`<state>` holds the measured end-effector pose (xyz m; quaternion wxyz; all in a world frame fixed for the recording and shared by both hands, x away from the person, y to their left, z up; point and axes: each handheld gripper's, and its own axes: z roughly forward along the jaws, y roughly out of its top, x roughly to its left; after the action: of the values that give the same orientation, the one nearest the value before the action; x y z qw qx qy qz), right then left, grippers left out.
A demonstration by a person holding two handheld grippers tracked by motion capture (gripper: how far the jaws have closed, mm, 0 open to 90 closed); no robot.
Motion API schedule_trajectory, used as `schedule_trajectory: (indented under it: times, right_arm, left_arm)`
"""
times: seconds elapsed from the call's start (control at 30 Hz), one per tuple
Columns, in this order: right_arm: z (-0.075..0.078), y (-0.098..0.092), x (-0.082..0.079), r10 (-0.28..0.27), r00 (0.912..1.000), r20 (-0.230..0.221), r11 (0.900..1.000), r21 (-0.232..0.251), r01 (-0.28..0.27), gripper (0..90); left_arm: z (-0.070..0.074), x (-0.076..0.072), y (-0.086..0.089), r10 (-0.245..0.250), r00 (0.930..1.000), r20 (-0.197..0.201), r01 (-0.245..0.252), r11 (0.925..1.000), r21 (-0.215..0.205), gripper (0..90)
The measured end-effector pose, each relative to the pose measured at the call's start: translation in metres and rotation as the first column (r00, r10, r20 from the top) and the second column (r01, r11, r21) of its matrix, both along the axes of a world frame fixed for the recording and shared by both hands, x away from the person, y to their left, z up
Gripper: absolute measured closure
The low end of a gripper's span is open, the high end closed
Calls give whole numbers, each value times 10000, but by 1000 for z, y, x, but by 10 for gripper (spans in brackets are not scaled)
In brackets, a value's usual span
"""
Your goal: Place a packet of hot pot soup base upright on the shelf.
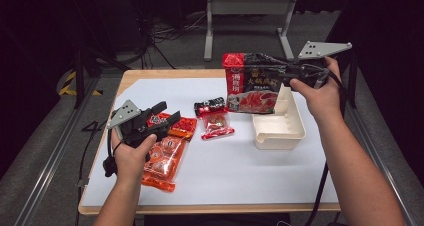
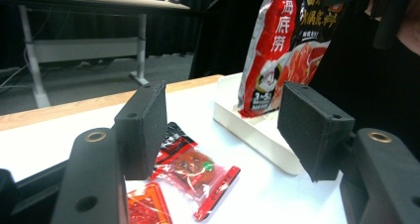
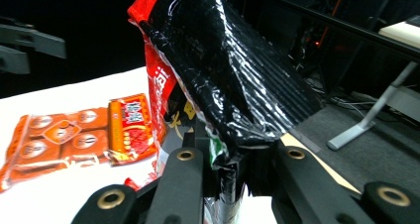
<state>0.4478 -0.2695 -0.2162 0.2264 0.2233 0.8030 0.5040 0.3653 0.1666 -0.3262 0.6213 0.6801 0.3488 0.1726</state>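
White table (image 1: 240, 171): right tool (image 1: 292, 75) clamps sauce pouch (image 1: 252, 83) over tray (image 1: 280, 131); left tool (image 1: 167, 117) open, empty.

A wooden table (image 1: 131, 76) under a white sheet (image 1: 240, 166) bears a cream tray (image 1: 280, 131), orange packets (image 1: 165, 158) and small sachets (image 1: 216, 126)

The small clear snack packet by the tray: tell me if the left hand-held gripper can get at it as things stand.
Probably yes. The left hand-held gripper is open and empty, and the small clear packet lies flat on the white table cover just ahead of it, nothing on top. The big red pouch is lifted clear over the tray.
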Motion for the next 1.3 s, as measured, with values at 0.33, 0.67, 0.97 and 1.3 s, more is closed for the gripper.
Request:
schedule_trajectory:
  times: [0.33,0.67,0.97,1.3]
  right_arm:
    - [2,-17,23,-727,9966,381,9955,-573,749,796]
    - [-5,-30,41,-1074,9924,607,9915,-672,1114,795]
    - [-11,-42,52,-1186,9912,586,9888,-839,1232,794]
    - [-17,-52,61,-1320,9899,523,9867,-888,1363,793]
  left_arm:
    - [-1,2,5,194,9998,-71,-194,9998,-18,365]
    - [-3,4,5,212,9997,-147,-213,9998,-63,366]
    - [-4,4,10,293,9994,-160,-294,9995,-74,367]
    - [-5,-2,17,508,9984,-244,-509,9987,-30,366]
